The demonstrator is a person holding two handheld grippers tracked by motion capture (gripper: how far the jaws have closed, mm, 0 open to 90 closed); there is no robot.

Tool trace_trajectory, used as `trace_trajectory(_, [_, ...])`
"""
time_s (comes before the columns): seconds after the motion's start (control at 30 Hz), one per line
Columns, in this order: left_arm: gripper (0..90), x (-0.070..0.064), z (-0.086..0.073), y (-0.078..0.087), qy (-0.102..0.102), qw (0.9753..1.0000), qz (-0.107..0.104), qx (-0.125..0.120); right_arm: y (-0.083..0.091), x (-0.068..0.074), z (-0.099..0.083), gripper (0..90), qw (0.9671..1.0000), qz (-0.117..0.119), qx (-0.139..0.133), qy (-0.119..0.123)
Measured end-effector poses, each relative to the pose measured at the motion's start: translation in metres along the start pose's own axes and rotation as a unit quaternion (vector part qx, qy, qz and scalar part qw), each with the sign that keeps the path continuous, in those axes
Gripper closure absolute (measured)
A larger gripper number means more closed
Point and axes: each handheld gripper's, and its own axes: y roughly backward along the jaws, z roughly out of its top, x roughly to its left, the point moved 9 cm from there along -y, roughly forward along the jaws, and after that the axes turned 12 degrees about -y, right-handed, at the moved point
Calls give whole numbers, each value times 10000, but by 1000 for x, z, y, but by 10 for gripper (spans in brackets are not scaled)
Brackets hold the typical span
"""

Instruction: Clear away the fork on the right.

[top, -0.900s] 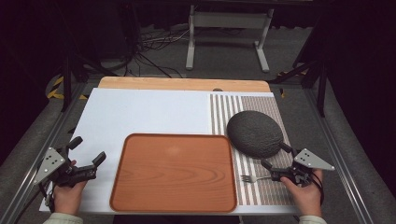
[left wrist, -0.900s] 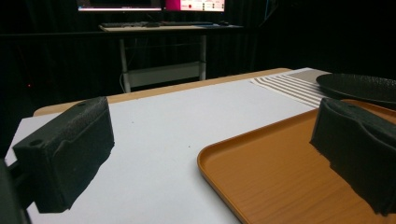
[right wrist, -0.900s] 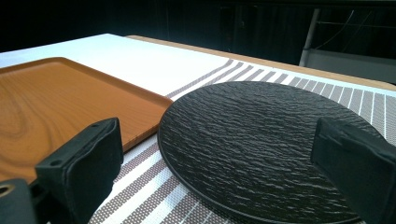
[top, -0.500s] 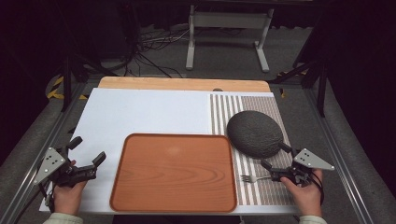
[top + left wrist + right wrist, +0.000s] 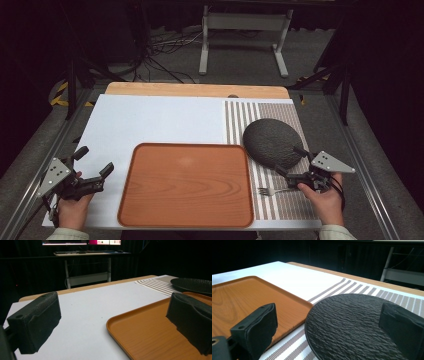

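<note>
- Dark surroundings frame a white table with a striped mat on its right side; the wooden tray at the near edge serves as landmark.
- Right gripper: jaws wide apart and empty, held right of the tray, over the mat. In the right gripper view the jaws bracket the near rim of the dark plate.
- Dark plate: lies flat on the mat, just right of the tray's far right corner, close to the tray rim; contact cannot be confirmed.
- Fork: lies on the mat right of the tray, between the tray and the right hand, tines toward the tray.
- Left gripper: jaws wide apart and empty, held left of the tray; its right jaw overlaps the tray's left rim in the left gripper view.
- Judged step: gripping the plate to move it onto the tray.
- Risk: the plate is low and textured; a shallow bite on its rim may slip and drop it.
- Risk: a descending right gripper may nudge the fork.
- Risk: dragging rather than lifting may catch the plate against the tray rim and shift the tray.
</note>
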Motion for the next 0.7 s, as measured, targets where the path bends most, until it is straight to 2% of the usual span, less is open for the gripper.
trace_trajectory(0.1, [2,0,0,0,-6,10000,-8,-17,-4,3,3,23,9999,92,89,-23])
trace_trajectory(0.2, [2,0,0,0,9,10000,-9,-17,-6,6,4,23,9993,206,296,74])
trace_trajectory(0.3, [2,0,0,0,8,10000,-3,-12,-6,6,5,24,9984,215,483,190])
trace_trajectory(0.37, [2,1,0,0,2,10000,-1,-17,-6,6,5,23,9965,198,754,314])
trace_trajectory(0.4, [2,1,0,0,2,10000,-1,-17,-6,6,5,23,9965,198,754,314])
trace_trajectory(0.5, [2,1,0,0,-19,10000,-1,12,-7,11,6,28,9909,226,1175,614])
trace_trajectory(0.63, [2,0,1,0,-16,10000,5,-6,-8,12,4,30,9846,234,1542,790])
trace_trajectory(0.67, [2,0,1,0,-16,10000,5,-6,-8,12,4,30,9846,234,1542,790])
trace_trajectory(0.7, [2,0,1,0,-20,10000,7,-4,-8,12,4,31,9824,234,1649,846])
